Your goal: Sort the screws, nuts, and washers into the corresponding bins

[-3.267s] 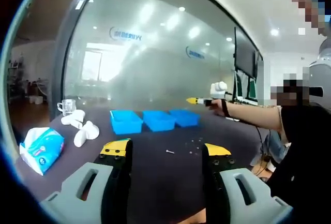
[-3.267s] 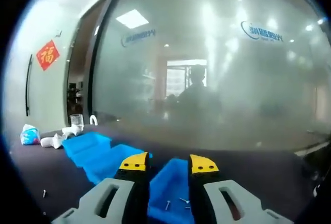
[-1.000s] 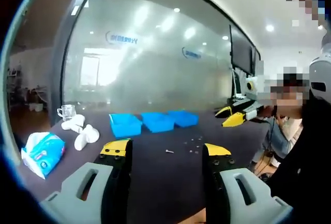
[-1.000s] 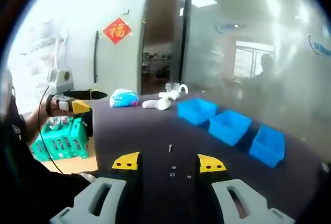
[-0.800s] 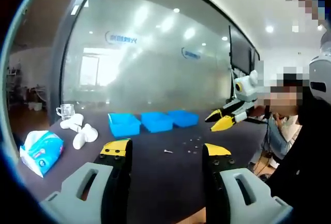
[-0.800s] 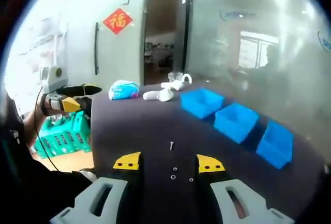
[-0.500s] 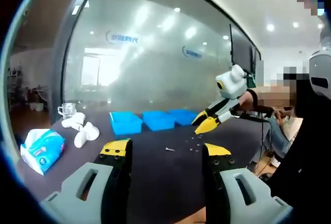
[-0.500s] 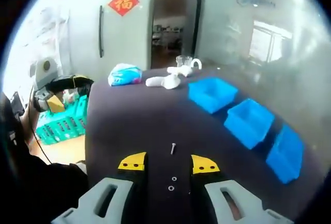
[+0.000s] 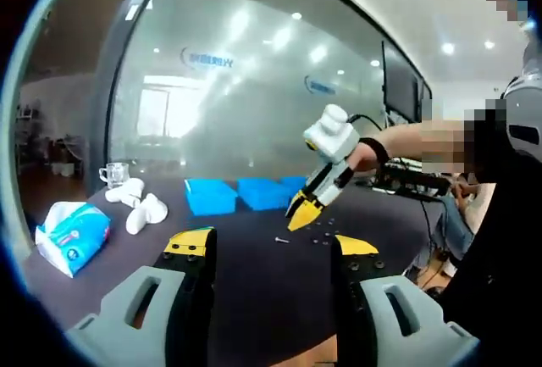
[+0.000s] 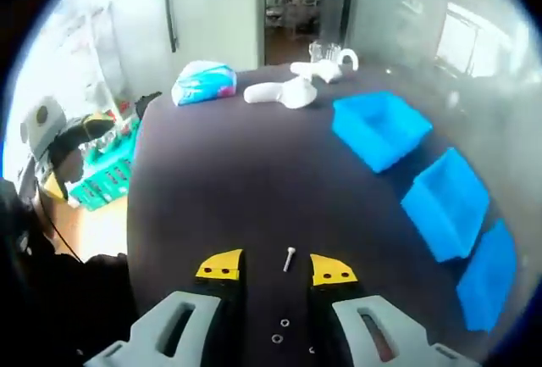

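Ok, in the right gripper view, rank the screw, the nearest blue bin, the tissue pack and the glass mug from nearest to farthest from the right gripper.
1. Screw, between the jaw tips of the right gripper.
2. Blue bin, ahead to the right.
3. Tissue pack, far left.
4. Glass mug, at the table's far end.

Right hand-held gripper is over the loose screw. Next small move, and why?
Probably lower the right hand-held gripper a little and close on the screw. Its jaws are open, the screw lies on the dark table between the yellow tips, and the blue bins are off to the side.
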The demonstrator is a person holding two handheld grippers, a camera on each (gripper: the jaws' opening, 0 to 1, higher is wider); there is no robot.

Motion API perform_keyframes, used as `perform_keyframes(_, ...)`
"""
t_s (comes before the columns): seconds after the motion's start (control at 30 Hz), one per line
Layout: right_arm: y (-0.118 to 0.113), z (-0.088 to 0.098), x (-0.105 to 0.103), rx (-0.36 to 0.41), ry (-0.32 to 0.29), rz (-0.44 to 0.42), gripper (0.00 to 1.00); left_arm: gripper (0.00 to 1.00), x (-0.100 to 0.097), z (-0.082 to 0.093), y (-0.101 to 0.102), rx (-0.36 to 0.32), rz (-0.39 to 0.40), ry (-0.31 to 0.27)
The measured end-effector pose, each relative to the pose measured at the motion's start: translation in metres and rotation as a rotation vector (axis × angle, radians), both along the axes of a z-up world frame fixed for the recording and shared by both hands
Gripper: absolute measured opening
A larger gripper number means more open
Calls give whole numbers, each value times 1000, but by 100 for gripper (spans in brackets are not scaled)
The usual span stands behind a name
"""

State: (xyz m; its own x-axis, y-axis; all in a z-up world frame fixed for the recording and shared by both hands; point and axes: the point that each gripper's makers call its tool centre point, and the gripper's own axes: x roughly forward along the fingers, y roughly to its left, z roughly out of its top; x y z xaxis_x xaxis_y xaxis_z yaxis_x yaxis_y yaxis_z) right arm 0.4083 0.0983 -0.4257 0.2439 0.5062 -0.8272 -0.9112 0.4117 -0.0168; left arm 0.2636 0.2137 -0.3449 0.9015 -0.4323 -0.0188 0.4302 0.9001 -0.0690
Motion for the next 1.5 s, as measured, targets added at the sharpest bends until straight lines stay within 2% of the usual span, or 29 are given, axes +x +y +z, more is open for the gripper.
perform_keyframes(0.17, -2, -10, 5, -122, 43, -2, 22, 53, -2, -1, 1, -8, 0, 0)
perform_keyframes(0.33, 3, -17, 14, -171, 90, -17, 19, 53, -1, -3, -2, -11, -7, 5)
perform_keyframes(0.43, -3, -26, 12, -226, 132, -17, 16, 53, -1, -3, -2, -13, -6, 6)
perform_keyframes(0.83, -1, -37, 17, -260, 133, 2, 11, 53, -4, -5, 1, -16, 4, 12)
perform_keyframes(1.17, -7, -44, 19, -286, 124, 17, 2, 53, -5, -6, 3, -20, 7, 18)
perform_keyframes(1.5, -5, -43, 15, -288, 120, 29, 0, 53, -7, -6, 5, -22, 16, 18)
